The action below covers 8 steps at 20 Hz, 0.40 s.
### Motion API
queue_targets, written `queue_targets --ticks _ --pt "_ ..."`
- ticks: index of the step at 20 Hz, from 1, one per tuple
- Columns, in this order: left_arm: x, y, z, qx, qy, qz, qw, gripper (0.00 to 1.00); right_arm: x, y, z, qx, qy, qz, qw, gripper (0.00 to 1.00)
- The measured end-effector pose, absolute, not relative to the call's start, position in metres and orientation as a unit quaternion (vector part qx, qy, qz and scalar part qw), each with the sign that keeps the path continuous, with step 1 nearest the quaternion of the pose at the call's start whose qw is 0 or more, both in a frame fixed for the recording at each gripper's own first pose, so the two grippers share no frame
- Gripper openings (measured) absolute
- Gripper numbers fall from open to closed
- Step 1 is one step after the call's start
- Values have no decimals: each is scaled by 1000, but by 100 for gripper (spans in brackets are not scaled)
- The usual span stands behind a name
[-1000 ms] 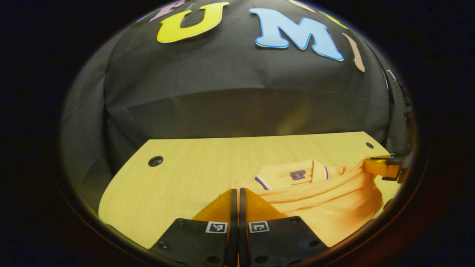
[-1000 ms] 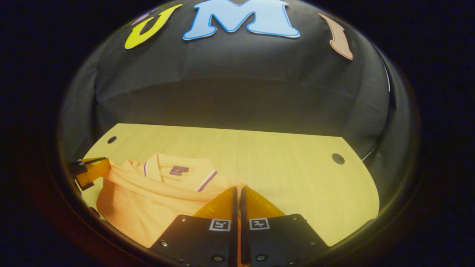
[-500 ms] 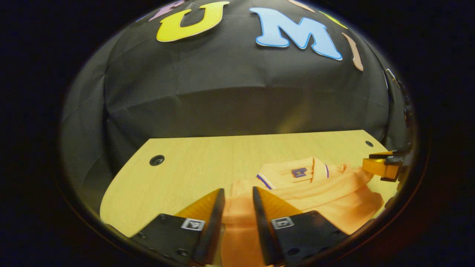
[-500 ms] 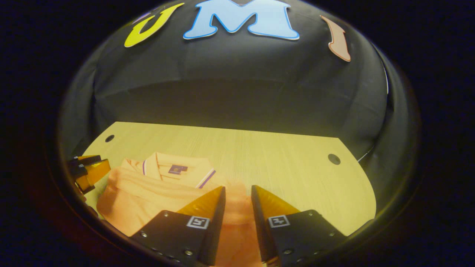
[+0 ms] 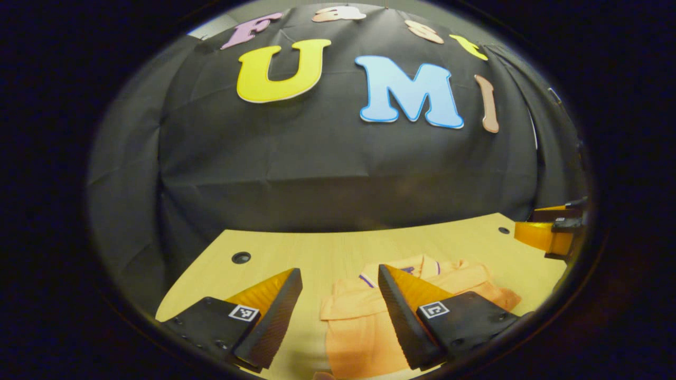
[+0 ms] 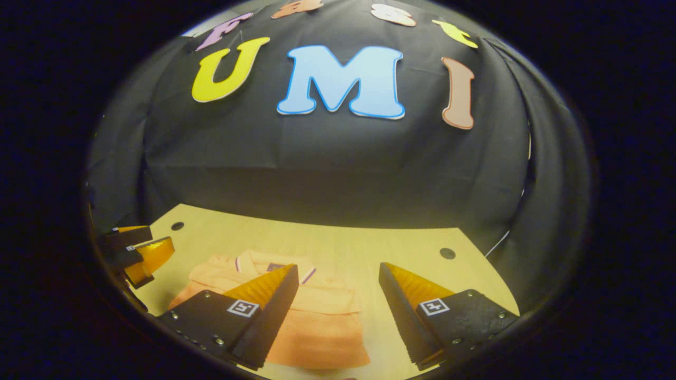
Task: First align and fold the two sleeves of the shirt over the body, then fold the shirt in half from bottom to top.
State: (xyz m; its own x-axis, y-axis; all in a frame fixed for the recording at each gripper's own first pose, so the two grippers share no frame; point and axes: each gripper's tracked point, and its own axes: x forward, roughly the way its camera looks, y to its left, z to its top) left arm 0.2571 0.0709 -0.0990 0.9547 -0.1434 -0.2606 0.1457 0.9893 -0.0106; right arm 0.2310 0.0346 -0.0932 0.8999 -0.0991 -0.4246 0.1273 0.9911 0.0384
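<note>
- In the left gripper view, the left gripper (image 5: 338, 303) is seen at the bottom with its two fingers spread wide apart; nothing is held between them.
- Bare table (image 5: 296, 253) and the left edge of the shirt (image 5: 359, 327) are seen through the gap between those fingers.
- The shirt is seen folded on the table, partly hidden behind the right-hand finger (image 5: 406, 306), with its collar (image 5: 417, 264) at the far end.
- In the right gripper view, the right gripper (image 6: 338, 301) is likewise seen with its fingers set wide apart and nothing gripped.
- The shirt (image 6: 317, 327) is seen lying below and behind the left-hand finger (image 6: 264, 306) of that view, its folded lower edge nearest the camera and its collar (image 6: 264, 261) farthest.
- The shirt is touched by neither gripper, as far as can be told.
- Farther off, the right gripper (image 5: 549, 232) is seen at the right edge of the left gripper view, above the table's far corner; the left gripper (image 6: 137, 253) is seen at the left edge of the right gripper view.
- Round holes (image 5: 241, 257) are seen near the table's far corners.
- The black cloth wall (image 5: 317, 169) is seen behind the table.
</note>
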Motion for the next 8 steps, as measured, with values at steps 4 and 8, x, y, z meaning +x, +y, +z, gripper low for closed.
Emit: queue_targets --ticks 4,8 --pt "215 70 -50 3 80 -87 993 95 193 32 -47 27 168 -65 983 94" --pt "172 62 -9 13 28 -91 995 95 147 20 -10 17 126 -69 989 94"
